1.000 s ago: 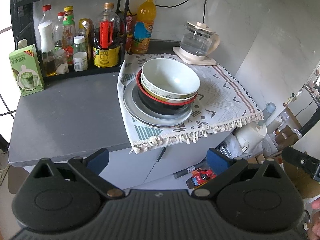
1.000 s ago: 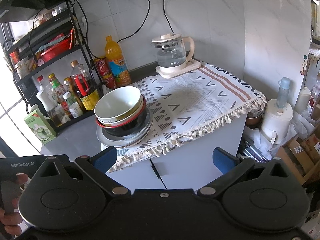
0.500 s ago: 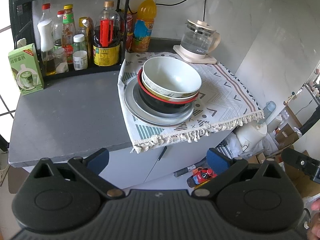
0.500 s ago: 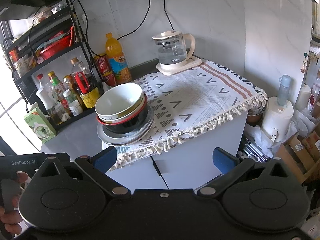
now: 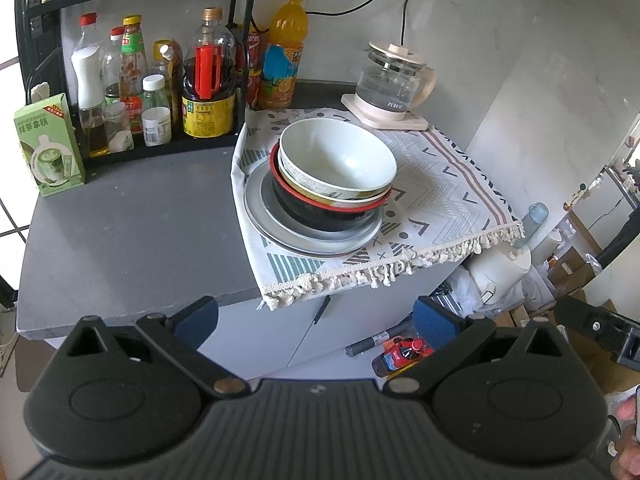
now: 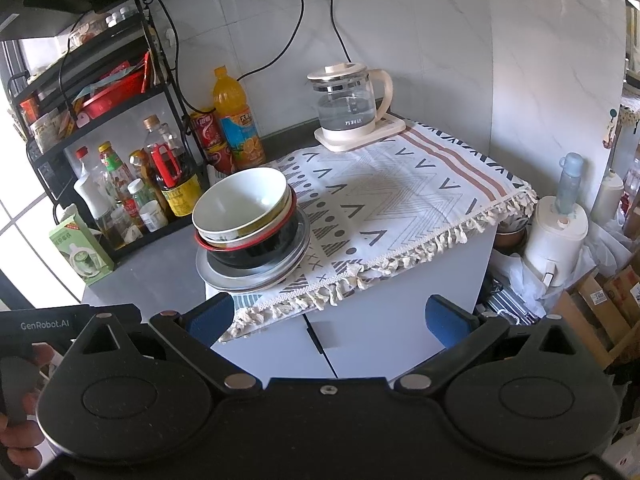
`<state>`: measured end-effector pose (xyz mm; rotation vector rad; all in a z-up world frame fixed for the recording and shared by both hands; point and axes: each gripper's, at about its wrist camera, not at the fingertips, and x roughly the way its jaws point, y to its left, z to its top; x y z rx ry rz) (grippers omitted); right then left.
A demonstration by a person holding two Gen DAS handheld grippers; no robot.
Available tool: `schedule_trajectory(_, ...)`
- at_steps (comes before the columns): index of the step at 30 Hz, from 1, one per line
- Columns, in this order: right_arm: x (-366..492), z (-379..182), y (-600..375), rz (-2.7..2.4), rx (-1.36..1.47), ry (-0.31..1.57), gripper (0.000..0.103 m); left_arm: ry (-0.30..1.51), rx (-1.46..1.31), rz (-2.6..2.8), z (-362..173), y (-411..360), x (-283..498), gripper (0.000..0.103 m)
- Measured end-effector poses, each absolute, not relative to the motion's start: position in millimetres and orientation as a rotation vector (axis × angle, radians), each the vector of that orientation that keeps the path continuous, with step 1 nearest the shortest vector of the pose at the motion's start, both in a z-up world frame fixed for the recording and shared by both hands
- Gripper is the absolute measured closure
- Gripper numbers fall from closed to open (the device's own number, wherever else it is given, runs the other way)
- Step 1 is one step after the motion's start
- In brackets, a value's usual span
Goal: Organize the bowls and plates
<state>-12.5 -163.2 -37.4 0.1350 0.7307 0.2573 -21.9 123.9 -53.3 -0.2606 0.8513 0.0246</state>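
A white bowl [image 5: 338, 160] nests in a red-rimmed black bowl [image 5: 320, 210] on a grey plate [image 5: 308, 236], on the patterned cloth [image 6: 400, 188] (a middle bowl's rim barely shows). Left gripper [image 5: 316, 318] and right gripper [image 6: 328, 316] both gape wide, empty, short of the counter

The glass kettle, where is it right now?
The glass kettle sits on its base at the back of the patterned cloth, by the wall, right of the orange juice bottle.

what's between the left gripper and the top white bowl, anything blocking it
Nothing visible. The left gripper is open, short of the counter's front edge, and only open air and the fringed cloth lie between it and the white bowl. The bottles and kettle stand behind and beside the stack.
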Motion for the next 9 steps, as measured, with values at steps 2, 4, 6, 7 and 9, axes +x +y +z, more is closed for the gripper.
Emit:
schedule_trajectory(2,-12.6,-37.6,-162.9,0.257,0.135,0.731,0.0,0.847,-0.258,0.02,-52.6,123.5,-22.2,0.0)
schedule_trajectory(4,-12.2,-37.8,-162.6,0.257,0.134,0.731,0.0,0.842,-0.252,0.017,-52.1,123.4,-23.0,0.0)
schedule_trajectory(6,-14.0,-37.6,-161.0,0.256,0.135,0.73,0.0,0.839,-0.247,0.016,-51.6,123.2,-23.7,0.0)
schedule_trajectory(7,-13.9,-37.7,-161.0,0.255,0.135,0.731,0.0,0.839,-0.247,0.015,-51.7,123.2,-23.3,0.0)
schedule_trajectory(9,-15.0,-38.0,-159.9,0.253,0.135,0.732,0.0,0.844,-0.25,0.009,-52.7,124.0,-22.7,0.0)
